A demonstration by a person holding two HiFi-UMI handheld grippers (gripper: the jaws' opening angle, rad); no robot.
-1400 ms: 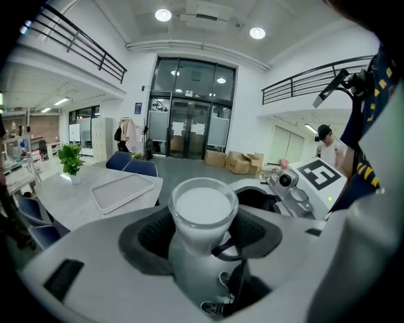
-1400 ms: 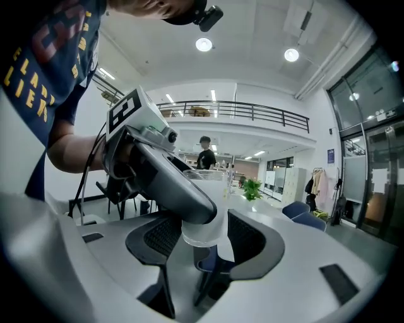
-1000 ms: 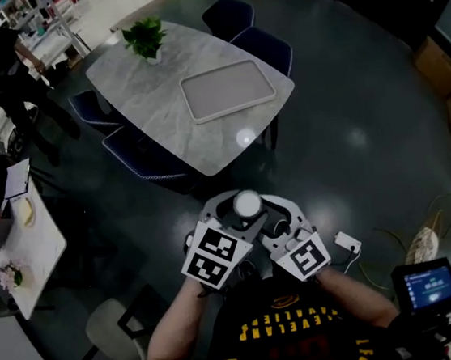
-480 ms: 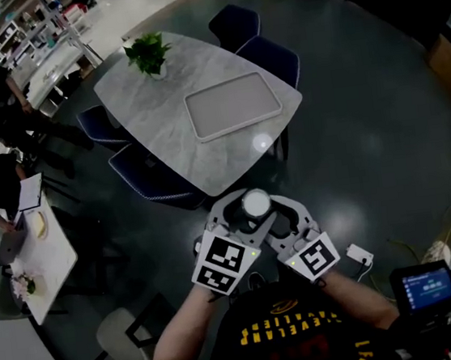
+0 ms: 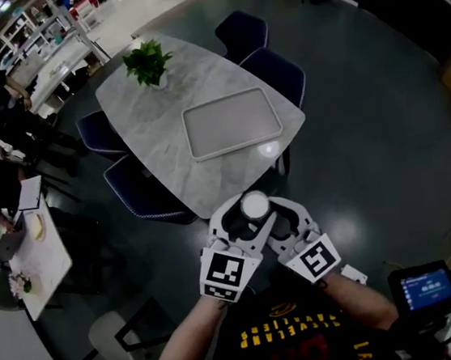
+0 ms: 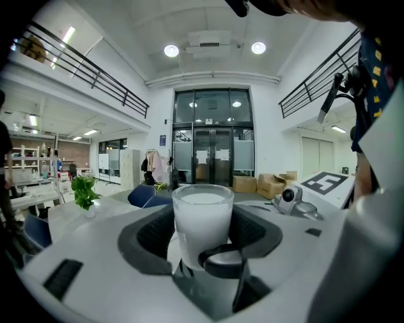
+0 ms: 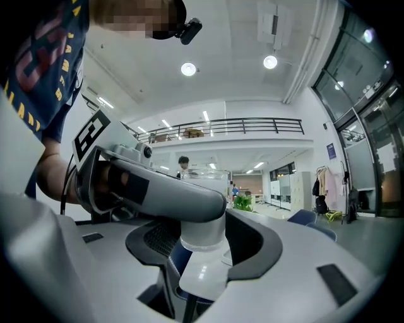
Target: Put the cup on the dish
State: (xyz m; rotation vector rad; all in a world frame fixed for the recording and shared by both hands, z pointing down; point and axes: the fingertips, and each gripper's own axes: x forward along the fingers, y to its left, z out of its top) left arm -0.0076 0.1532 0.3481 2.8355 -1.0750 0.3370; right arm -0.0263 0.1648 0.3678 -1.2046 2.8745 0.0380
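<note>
Clamping the white cylindrical cup (image 5: 255,206) upright between them, the left hand-held gripper (image 5: 241,216) and right hand-held gripper (image 5: 276,213) sit near the person. The grey rectangular dish (image 5: 231,123) lies straight ahead, farther off on the grey marble table (image 5: 156,114), about equally near both.

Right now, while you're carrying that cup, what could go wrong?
The cup hangs over bare floor, pinched between the left gripper and the right gripper. If either slips, it could fall and break. The dish lies well in from the near edge of the table, with a blue chair close by, so reaching in might bump the chair or tip the cup.
</note>
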